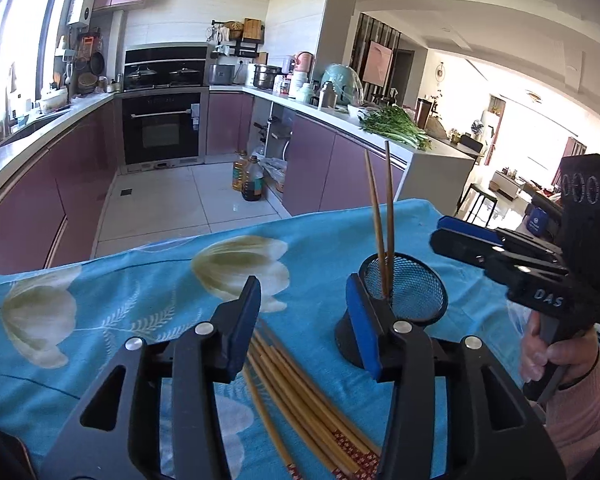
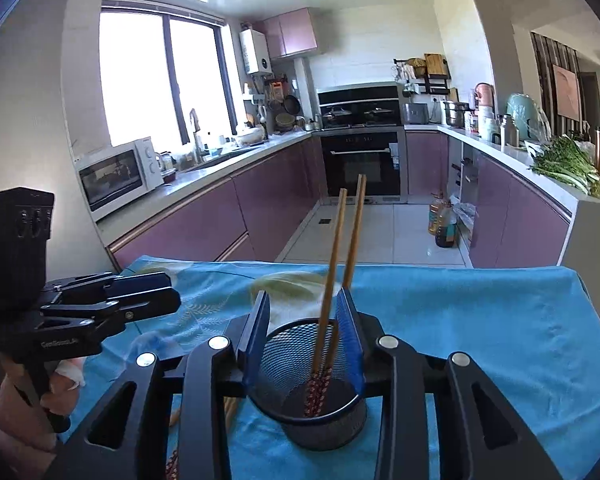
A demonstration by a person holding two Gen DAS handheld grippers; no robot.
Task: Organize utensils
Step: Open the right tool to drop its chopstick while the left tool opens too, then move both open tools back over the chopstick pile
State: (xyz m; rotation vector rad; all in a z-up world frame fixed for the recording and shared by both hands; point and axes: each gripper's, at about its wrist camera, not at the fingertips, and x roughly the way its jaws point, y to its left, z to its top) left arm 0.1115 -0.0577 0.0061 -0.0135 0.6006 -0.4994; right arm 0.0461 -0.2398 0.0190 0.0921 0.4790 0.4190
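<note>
Two wooden chopsticks (image 2: pixel 342 280) stand in the black mesh holder (image 2: pixel 316 400), patterned ends down at the bottom, plain ends leaning up and a little apart. The holder sits on the tabletop's blue floral cloth (image 1: pixel 140 280). The right hand-held gripper (image 2: pixel 305 336) hangs over the holder's rim, its blue pads spread on either side of the two sticks; neither pad clearly presses a stick. Over on the left wrist view, the left hand-held gripper (image 1: pixel 306 322) is spread too, nothing between its pads. Beneath it lies a bundle of loose chopsticks (image 1: pixel 300 392) flat on the cloth, just beside the holder, patterned ends toward the camera. The right one shows from the side here, a pink-sleeved hand (image 1: pixel 560 360) wrapped around its grip. Behind: purple kitchen cabinets (image 2: pixel 260 208) and an oven (image 2: pixel 362 160).
</note>
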